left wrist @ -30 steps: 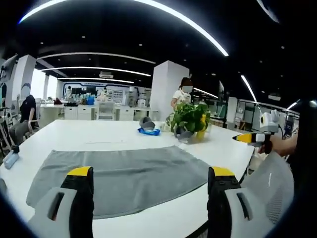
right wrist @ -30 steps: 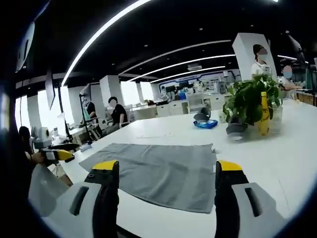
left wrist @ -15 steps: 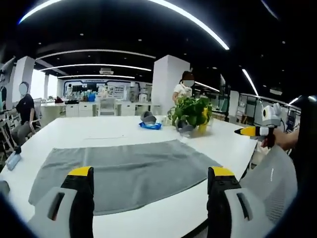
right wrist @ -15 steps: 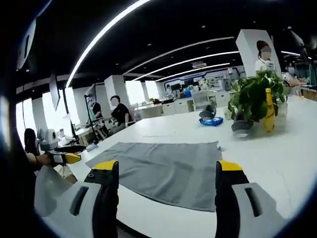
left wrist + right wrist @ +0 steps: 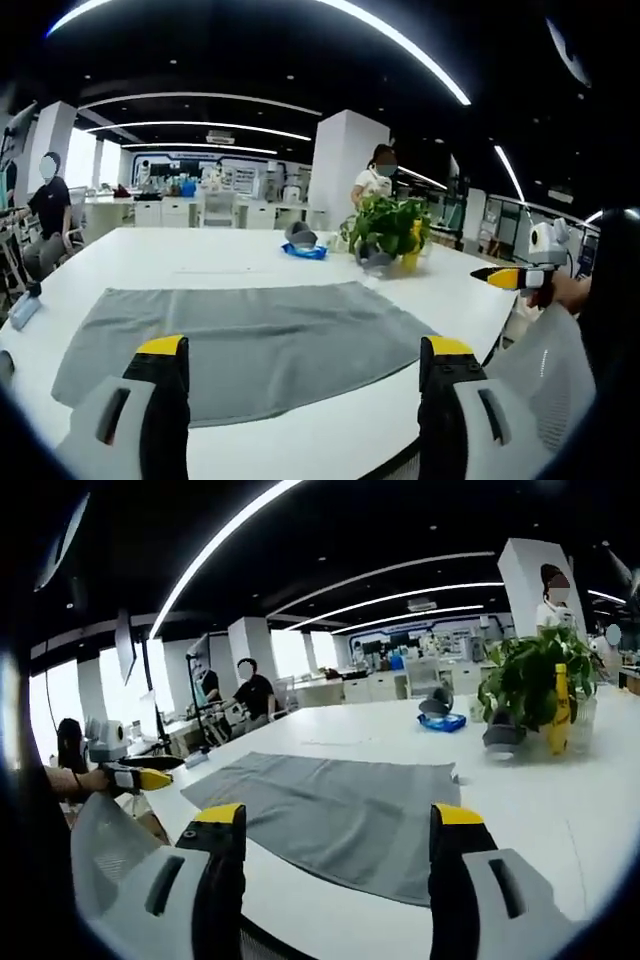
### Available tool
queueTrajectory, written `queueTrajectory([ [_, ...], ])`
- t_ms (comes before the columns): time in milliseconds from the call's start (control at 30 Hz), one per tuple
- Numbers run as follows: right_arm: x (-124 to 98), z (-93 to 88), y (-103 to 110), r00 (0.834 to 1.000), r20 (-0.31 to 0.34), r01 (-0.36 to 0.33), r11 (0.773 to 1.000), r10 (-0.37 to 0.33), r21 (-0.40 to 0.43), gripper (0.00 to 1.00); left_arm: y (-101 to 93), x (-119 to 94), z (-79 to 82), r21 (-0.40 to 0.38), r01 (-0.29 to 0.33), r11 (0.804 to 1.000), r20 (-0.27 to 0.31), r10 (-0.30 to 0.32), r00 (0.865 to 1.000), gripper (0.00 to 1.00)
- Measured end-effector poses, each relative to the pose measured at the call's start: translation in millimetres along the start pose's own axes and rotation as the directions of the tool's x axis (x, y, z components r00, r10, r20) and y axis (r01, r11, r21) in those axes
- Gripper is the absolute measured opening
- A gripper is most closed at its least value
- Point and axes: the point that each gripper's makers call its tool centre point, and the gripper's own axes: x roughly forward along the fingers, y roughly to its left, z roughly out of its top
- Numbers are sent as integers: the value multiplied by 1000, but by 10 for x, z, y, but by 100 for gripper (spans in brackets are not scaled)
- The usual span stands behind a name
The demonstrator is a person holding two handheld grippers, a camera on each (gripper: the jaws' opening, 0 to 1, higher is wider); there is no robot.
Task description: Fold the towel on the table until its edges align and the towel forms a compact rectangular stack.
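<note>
We hold the left gripper [image 5: 300, 360] with its jaws spread wide and nothing between them, above the near edge of the white table [image 5: 230, 262]. The right gripper [image 5: 335, 825] is likewise parted and empty, off the table's other near corner. Each one shows small at the side of the other's view, yellow tips apart.

Just ahead of both lies the grey towel [image 5: 245, 340], spread flat in a single layer on the table, no fold made yet. In the right gripper view its near edge runs close to the table's lip, and the far corner sits towards a potted plant [image 5: 528, 685]. A blue item [image 5: 303, 252] rests well beyond the towel, and a person [image 5: 252, 692] sits at the far side.

We judge the step to be the first grasp. To do it well, we should bring each gripper down to a near corner, pinch only the cloth's edge, lift both corners level, and carry them to the far edge so the sides meet without skew. The plant stands near the far right corner, so we keep that sweep low.
</note>
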Motion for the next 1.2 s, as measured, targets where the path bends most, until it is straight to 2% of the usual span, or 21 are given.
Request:
queueTrajectory([
  [133,-3,27,-22,1000,15,3,999,-4,51,75,-5,1,-31,13,-6,1000,-21,6,1000,98],
  [267,22,7,57,1000,-4,-17,1000,18,21,78,-123,21,-5,-12,55,998,-7,-55,998,99],
  [367,34,-2,91,1000,-14,-23,1000,23,-11,77,-81,23,-61,-13,44,999,-33,-45,998,99],
  [467,42,-48,99,999,-38,-35,999,36,10,76,-61,11,-56,-16,36,999,-32,-36,999,99],
  [667,46,-44,127,998,-39,-47,999,46,-6,75,-1,-1,-22,-29,10,1000,-7,-10,1000,99],
  [833,38,-22,100,999,-22,-45,999,45,9,72,30,-6,-26,8,-14,1000,-14,14,1000,99],
  [933,39,-18,105,999,-22,-44,999,45,24,71,94,-25,-47,-9,-30,1000,-21,30,999,99],
  [1000,34,-1,103,999,-15,-31,1000,31,1,71,104,-26,-48,-33,-32,999,-21,31,999,99],
  [1100,5,45,40,1000,8,-8,1000,8,3,73,60,-24,5,-25,-15,1000,6,15,1000,99],
  [1200,-26,85,-25,1000,31,-8,999,7,39,78,91,-44,95,-30,-33,999,44,34,998,99],
])
